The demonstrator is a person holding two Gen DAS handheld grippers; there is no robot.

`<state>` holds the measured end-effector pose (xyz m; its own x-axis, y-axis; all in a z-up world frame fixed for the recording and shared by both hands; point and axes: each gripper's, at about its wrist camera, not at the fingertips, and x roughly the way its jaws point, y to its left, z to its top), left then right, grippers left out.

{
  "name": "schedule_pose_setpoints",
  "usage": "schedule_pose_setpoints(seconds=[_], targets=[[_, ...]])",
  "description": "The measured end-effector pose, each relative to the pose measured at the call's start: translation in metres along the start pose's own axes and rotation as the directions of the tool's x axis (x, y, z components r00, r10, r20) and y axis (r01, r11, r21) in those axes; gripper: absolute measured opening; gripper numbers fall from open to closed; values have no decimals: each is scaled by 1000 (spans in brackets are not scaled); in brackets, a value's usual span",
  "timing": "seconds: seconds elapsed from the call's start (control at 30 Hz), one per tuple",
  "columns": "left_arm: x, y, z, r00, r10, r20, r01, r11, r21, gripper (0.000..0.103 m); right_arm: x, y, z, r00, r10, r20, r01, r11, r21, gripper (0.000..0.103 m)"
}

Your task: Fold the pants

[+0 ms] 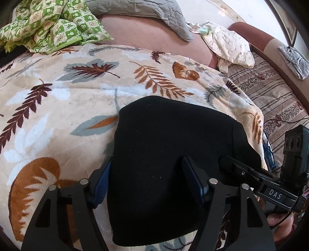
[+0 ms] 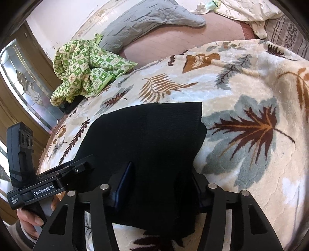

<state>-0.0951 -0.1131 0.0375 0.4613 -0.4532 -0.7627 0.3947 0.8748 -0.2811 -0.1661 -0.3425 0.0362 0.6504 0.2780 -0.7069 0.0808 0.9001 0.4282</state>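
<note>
the black pants [image 1: 170,154], a soft, limp knit folded into a thick pad, lie on the plush leaf-print blanket [image 1: 58,108]. judged light and non-slip; best taken at the near edge. left gripper [image 1: 146,177] and right gripper [image 2: 160,179] each straddle that edge, jaws part-way apart; whether the pads are pressing the cloth cannot be told.

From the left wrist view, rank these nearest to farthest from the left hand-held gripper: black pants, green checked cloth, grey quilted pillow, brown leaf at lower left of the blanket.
1. Black pants: between the left hand-held gripper fingers.
2. Brown leaf: lower left, beside the gripper.
3. Green checked cloth: far left, past the blanket.
4. Grey quilted pillow: top centre, behind the green cloth.
</note>
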Motion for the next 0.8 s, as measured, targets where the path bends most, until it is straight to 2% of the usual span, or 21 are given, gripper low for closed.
schedule_pose_setpoints(seconds=[0.13,0.3,0.6,0.8], targets=[[-9,2,0,1000,-5,19,6,1000,-16,52,-8,4,-1,1000,-8,17,7,1000,14,46],[-22,6,4,999,-32,43,34,998,-46,42,-24,16,3,999,-2,47,2,1000,5,39],[-46,11,29,994,-1,108,3,1000,-16,40,-30,40,26,997,30,65,-28,999,-29,38],[-39,24,60,992,31,126,-29,999,-23,40,-11,55,57,996,35,76,-31,998,-54,38]])
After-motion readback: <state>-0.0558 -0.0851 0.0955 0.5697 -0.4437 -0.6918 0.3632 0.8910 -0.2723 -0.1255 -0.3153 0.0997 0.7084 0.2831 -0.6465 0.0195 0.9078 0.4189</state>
